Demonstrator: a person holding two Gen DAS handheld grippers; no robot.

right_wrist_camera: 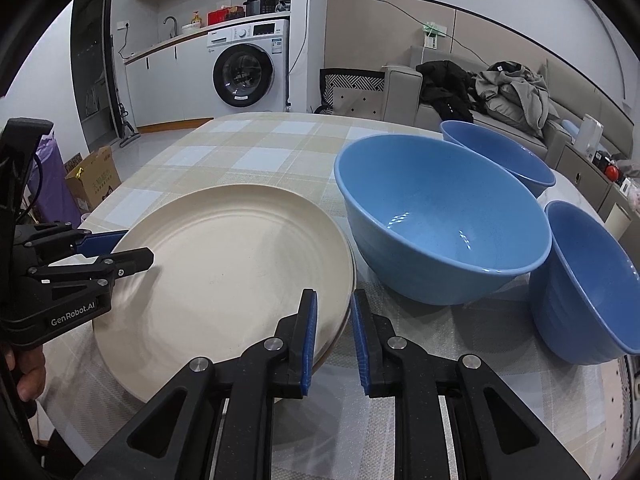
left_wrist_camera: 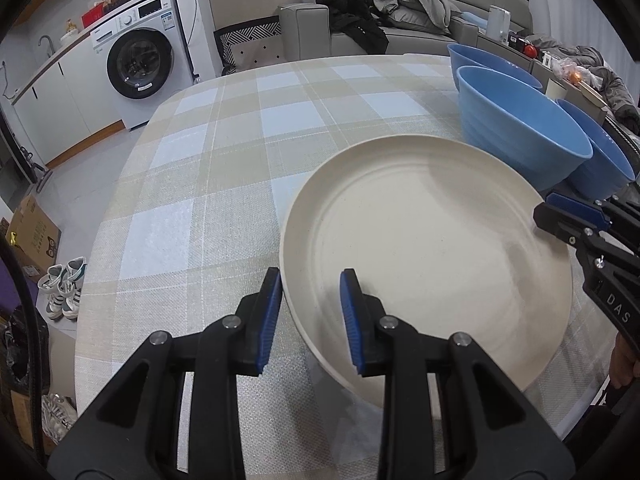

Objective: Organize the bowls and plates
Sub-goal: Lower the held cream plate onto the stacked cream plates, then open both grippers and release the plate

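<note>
Left wrist view: the cream plate (left_wrist_camera: 428, 256) lies on the checked tablecloth (left_wrist_camera: 208, 184), its near rim between the blue pads of the left gripper (left_wrist_camera: 310, 316). One pad sits just outside the rim, the other over the plate's inside; the jaws are narrow, but whether the pads press the rim is hard to tell. Three blue bowls stand far right; the rightmost bowl (left_wrist_camera: 600, 160) is cut off by the lens edge. The right gripper (left_wrist_camera: 568, 220) reaches in from the right at the plate's far-right rim, its tips edge-on.

Right wrist view: the right gripper (right_wrist_camera: 334, 332) points down, nearly closed, straddling the plate's (right_wrist_camera: 224, 264) right rim, which seems doubled, perhaps stacked plates. The left gripper (right_wrist_camera: 136, 248) holds the left rim between its fingers. The big middle bowl (right_wrist_camera: 440, 216) sits just right of the plate; a fingertip (right_wrist_camera: 28, 376) shows at lower left.
</note>
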